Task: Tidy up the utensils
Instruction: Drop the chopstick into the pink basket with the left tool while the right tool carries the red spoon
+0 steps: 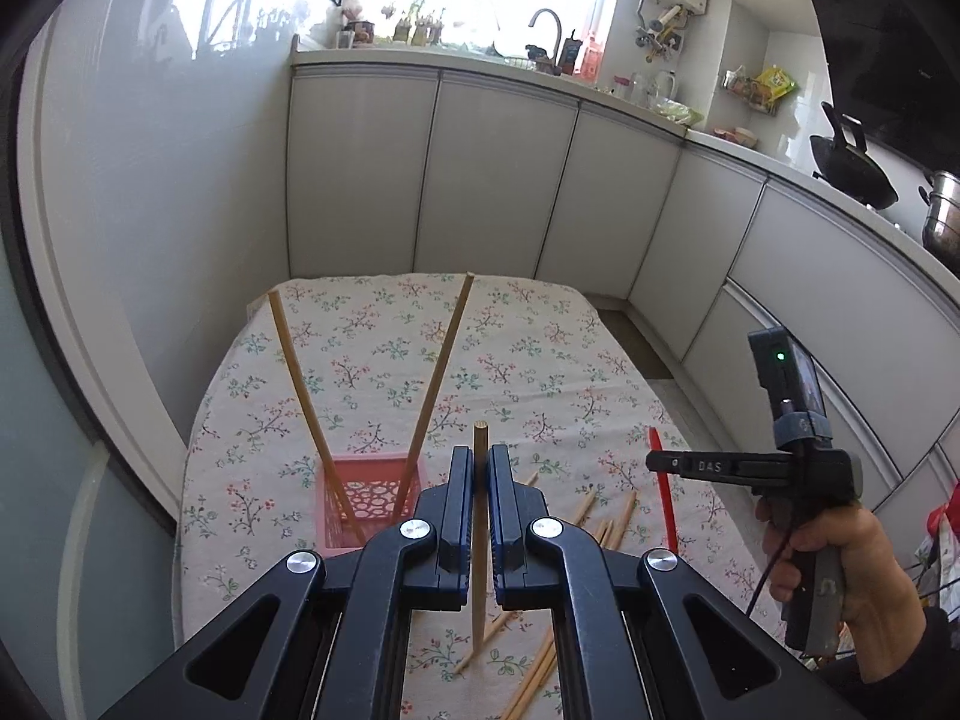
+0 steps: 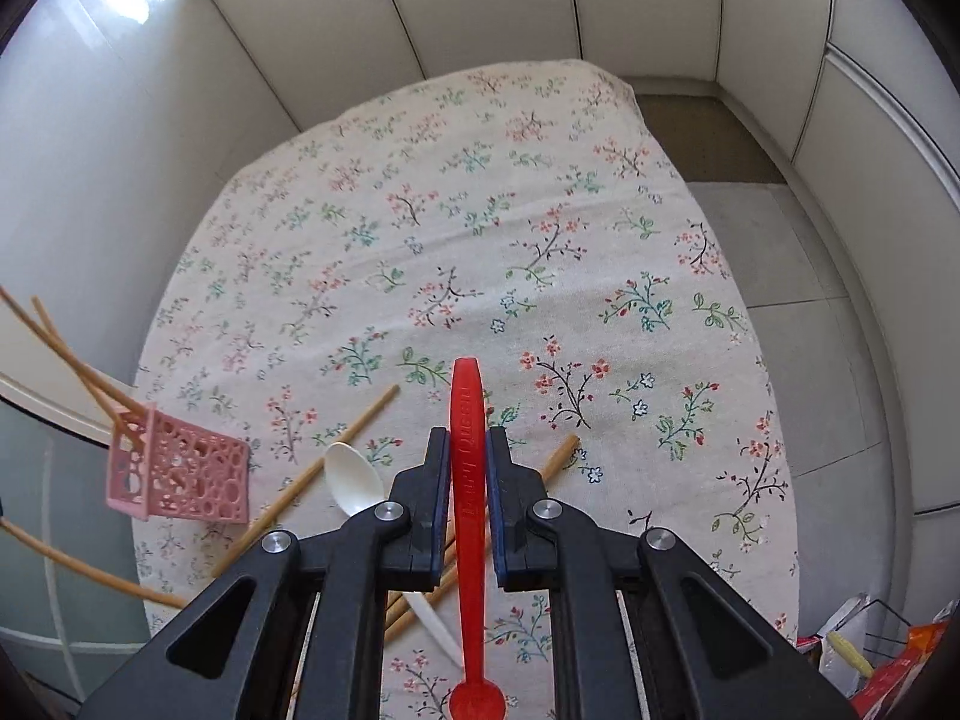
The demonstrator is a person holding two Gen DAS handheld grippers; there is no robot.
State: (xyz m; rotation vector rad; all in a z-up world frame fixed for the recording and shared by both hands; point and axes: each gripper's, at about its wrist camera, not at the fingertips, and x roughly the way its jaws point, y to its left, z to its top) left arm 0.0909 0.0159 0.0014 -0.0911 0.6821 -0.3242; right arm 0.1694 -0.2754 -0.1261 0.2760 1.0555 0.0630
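The left tongs [image 1: 480, 468] are clamping a single wooden chopstick [image 1: 480, 540] upright between their pads, its lower tip hanging just over the floral tablecloth [image 1: 510, 348]. The right tongs [image 2: 468, 462] are gripping a red plastic spoon [image 2: 467, 480] by its handle, bowl end hanging down beneath the jaws, so both tools are carrying something and nothing is being dropped yet.

Just below and behind both pairs of tongs, loose chopsticks [image 2: 336, 456] are lying scattered on the cloth, and a white spoon [image 2: 354, 483] is resting among them, to the left of the right tongs.

Ahead and left of the left tongs, the pink perforated basket [image 1: 372, 486] is already holding two chopsticks [image 1: 441, 360], leaning apart in a V.

Judging from this, the sorting is sitting at an early-to-middle stage: two pieces stowed, two in transit, and a heap waiting.
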